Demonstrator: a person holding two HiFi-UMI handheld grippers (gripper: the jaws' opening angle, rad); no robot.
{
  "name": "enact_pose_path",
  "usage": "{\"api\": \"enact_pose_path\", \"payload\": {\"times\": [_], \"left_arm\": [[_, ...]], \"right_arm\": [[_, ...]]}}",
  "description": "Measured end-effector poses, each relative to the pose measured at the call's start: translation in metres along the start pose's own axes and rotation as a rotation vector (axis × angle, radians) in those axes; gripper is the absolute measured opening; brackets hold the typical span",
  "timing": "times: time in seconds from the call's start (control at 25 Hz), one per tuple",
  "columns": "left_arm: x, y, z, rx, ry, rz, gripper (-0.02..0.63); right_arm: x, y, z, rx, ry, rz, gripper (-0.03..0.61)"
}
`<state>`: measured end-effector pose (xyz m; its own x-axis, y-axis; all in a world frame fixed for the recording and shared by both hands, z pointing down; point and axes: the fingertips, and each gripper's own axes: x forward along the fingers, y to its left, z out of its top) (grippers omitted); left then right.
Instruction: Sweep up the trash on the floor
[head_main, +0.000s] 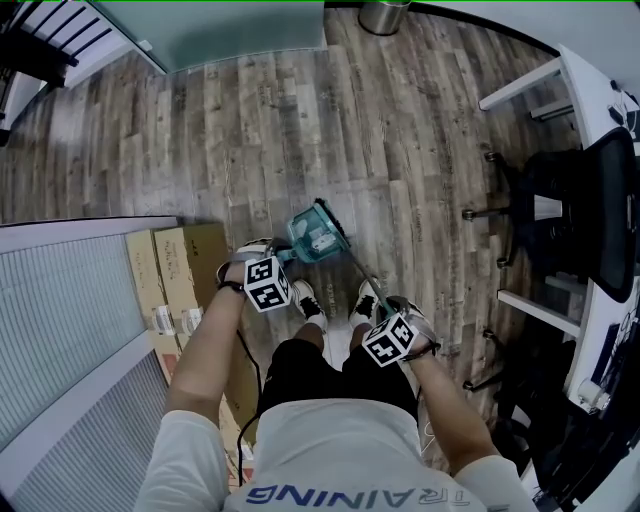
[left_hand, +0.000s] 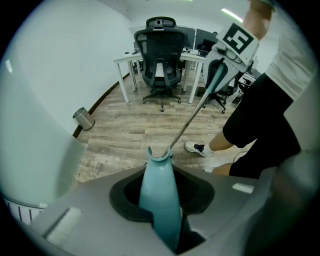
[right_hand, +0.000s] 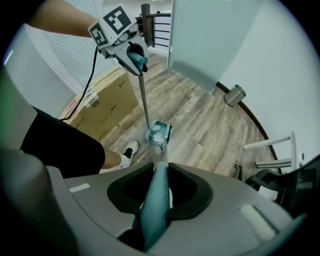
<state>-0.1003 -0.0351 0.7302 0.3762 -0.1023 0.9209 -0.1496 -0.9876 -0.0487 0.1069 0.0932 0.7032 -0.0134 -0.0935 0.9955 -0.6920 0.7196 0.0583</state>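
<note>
left hand-held gripper (head_main: 264, 272) clamps the near-upright dustpan handle (right_hand: 143, 95); right hand-held gripper (head_main: 395, 326) clamps the broom pole (head_main: 365, 275), slanting down to the dustpan (head_main: 316, 236) on the floor (head_main: 250, 130).

"What do the right gripper's (right_hand: 159, 187) fingers (right_hand: 192, 195) clamp?"
"A teal handle (right_hand: 154, 215). Beyond the fingertips lies a dustpan (right_hand: 166, 131) with white scraps (right_hand: 156, 128), its pole (right_hand: 144, 95) rising to the left gripper (right_hand: 135, 56)."

Dustpan (head_main: 315, 238), dustpan handle (left_hand: 159, 200), broom handle (right_hand: 155, 205): teal. Floor (head_main: 250, 120): grey-brown wood-grain planks. Cardboard boxes (head_main: 190, 275): tan. Office chair (left_hand: 161, 50): black. Trash can (left_hand: 84, 119): silver. Shorts (head_main: 330, 375): black. Shoes (left_hand: 197, 148): white with black laces.
</note>
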Motion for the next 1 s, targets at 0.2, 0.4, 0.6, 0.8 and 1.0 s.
{"api": "enact_pose_path", "payload": {"times": [0.2, 0.4, 0.6, 0.8, 1.0], "left_arm": [[0.000, 0.001, -0.001, 0.003, -0.004, 0.004, 0.097], [0.000, 0.002, -0.002, 0.004, 0.000, 0.007, 0.097], [0.000, 0.004, -0.012, -0.011, 0.040, 0.018, 0.114], [-0.010, 0.005, -0.012, -0.149, -0.011, 0.010, 0.208], [-0.028, 0.017, -0.006, -0.280, -0.079, 0.067, 0.289]], "right_arm": [[-0.007, -0.014, -0.010, -0.034, -0.045, 0.010, 0.109], [-0.012, -0.017, -0.013, -0.039, -0.055, 0.014, 0.109], [-0.023, -0.033, -0.023, 0.135, -0.067, 0.012, 0.110], [-0.036, -0.050, -0.039, 0.297, -0.117, 0.030, 0.110], [-0.050, -0.061, -0.041, 0.374, -0.157, 0.027, 0.110]]}}
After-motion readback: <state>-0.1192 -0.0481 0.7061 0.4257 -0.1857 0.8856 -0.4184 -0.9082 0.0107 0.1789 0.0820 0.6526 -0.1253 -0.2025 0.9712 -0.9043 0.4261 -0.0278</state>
